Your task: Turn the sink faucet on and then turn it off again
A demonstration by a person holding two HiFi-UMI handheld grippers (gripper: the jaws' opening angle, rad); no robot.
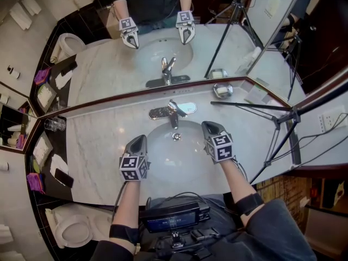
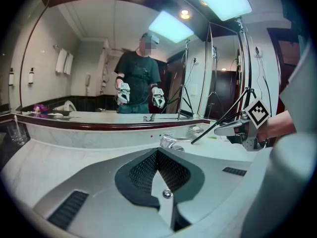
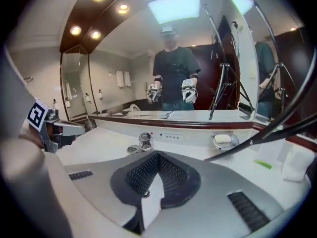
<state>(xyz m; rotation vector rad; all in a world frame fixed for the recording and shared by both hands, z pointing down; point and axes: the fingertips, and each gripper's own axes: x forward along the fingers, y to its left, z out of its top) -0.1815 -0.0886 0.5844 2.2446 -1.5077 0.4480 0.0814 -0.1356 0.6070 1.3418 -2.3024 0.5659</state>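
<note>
The chrome faucet [image 1: 173, 111] stands at frame centre, fixed to the marble bench [image 1: 103, 140] behind the sink basin [image 1: 163, 154]. I judge it rigid and slick, with a lever that swings lightly, so I'd push at the lever's free end. The left gripper [image 1: 139, 140] and right gripper [image 1: 209, 126] hover over the basin, fingers clenched on nothing.

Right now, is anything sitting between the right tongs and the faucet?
Nothing visible. Only bare sink bowl lies between the right tongs and the faucet. The soap dish and tripod leg sit off to the right.
</note>
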